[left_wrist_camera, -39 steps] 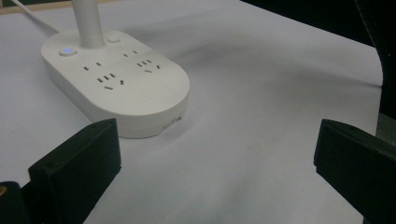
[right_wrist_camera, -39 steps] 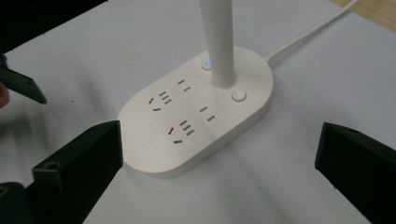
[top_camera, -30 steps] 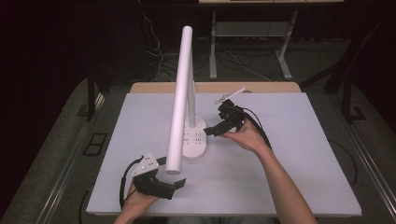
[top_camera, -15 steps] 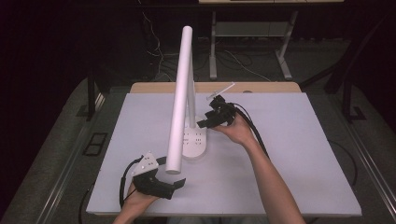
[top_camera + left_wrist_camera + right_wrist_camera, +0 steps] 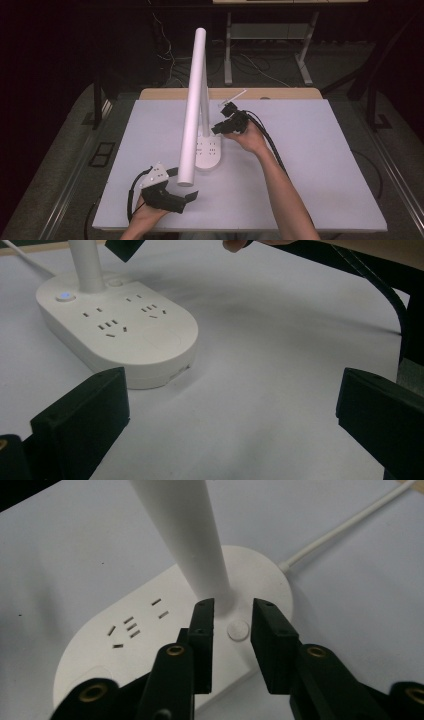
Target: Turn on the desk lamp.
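Note:
A white desk lamp stands mid-table, its long tube head (image 5: 192,110) slanting over an oval base (image 5: 207,155) with sockets on top. My right gripper (image 5: 218,128) hovers over the back of the base (image 5: 125,650), next to the stem (image 5: 185,530). Its jaws have just been closing and stand a narrow gap apart, gripping nothing. A small round button (image 5: 238,629) lies below that gap. My left gripper (image 5: 192,196) rests at the table's front edge, jaws wide open and empty, facing the base (image 5: 125,335). A blue-lit button (image 5: 64,296) glows near the stem.
The lamp's white cable (image 5: 235,96) runs from the base off the table's back edge. The white table top (image 5: 325,165) is bare to the right. The right gripper's black cable (image 5: 272,145) trails along the forearm.
My right gripper has moved left toward the lamp stem and dropped closer to the base, and its jaws have narrowed. The left gripper has stayed where it was.

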`<state>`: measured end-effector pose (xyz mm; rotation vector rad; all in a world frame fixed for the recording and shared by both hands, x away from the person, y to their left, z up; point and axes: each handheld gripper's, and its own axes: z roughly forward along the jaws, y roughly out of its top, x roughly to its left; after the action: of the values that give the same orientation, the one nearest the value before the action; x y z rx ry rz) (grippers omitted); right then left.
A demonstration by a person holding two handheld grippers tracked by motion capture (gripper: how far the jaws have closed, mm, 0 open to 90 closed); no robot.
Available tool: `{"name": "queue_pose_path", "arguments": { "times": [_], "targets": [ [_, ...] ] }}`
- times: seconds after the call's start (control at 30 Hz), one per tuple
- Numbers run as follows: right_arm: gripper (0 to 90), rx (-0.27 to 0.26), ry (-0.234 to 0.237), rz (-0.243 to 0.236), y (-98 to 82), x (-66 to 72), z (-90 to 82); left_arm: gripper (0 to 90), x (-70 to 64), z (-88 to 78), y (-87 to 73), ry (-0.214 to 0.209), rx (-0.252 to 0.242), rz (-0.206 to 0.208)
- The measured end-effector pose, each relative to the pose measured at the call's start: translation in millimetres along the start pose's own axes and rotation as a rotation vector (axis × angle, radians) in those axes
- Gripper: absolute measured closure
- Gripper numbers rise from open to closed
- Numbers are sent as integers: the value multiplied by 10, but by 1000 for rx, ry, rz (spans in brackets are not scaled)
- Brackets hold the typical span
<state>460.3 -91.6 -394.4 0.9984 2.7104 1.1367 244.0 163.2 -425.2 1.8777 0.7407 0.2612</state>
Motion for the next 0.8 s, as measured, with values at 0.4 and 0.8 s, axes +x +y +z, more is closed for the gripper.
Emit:
{"name": "queue_pose_path", "arguments": {
  "times": [0.4, 0.8],
  "targets": [
    [885, -32, 38, 55, -24, -76, 88, 0, 9, 3, 1, -2, 4, 2],
    [897, -23, 57, 64, -70, -122, 227, 0, 10, 11, -1, -3, 8, 5]
  ]
}}
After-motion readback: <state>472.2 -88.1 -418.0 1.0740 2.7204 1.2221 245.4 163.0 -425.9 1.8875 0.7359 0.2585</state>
